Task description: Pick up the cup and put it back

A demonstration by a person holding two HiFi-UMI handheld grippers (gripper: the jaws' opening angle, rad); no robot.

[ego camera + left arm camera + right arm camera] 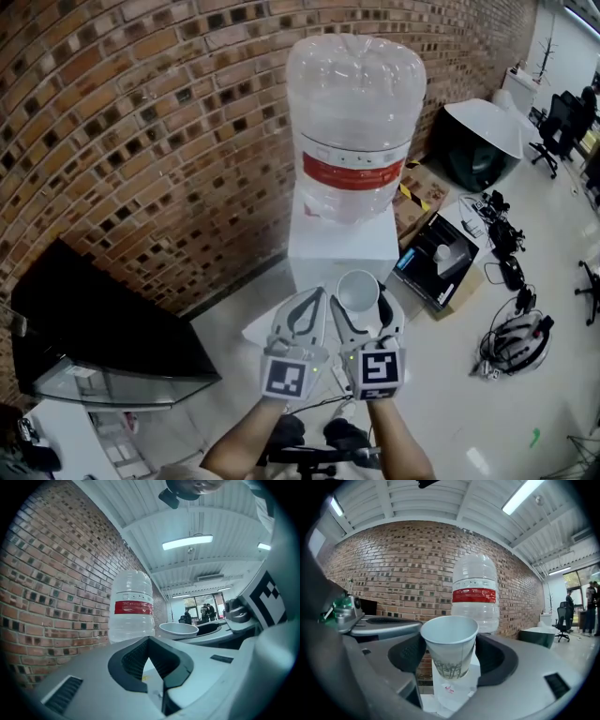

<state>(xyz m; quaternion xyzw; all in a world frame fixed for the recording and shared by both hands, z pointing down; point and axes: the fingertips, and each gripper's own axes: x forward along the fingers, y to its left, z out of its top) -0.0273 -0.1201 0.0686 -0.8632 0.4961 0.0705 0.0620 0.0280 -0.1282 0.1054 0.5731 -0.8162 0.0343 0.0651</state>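
Left claw [149, 640] is pinched shut on nothing, while the right claw [361, 295] has the paper cup [449, 641] clamped and up in the air in front of the water dispenser [342, 246], so I'd say pickup's done and putting it back is what's left. Room-wise: brick wall [141, 122] behind, pale floor [553, 412] with boxes [419, 199] and cables [502, 234] off right.

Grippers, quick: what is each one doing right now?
Left gripper: closed, holding nothing.
Right gripper: closed on the paper cup.
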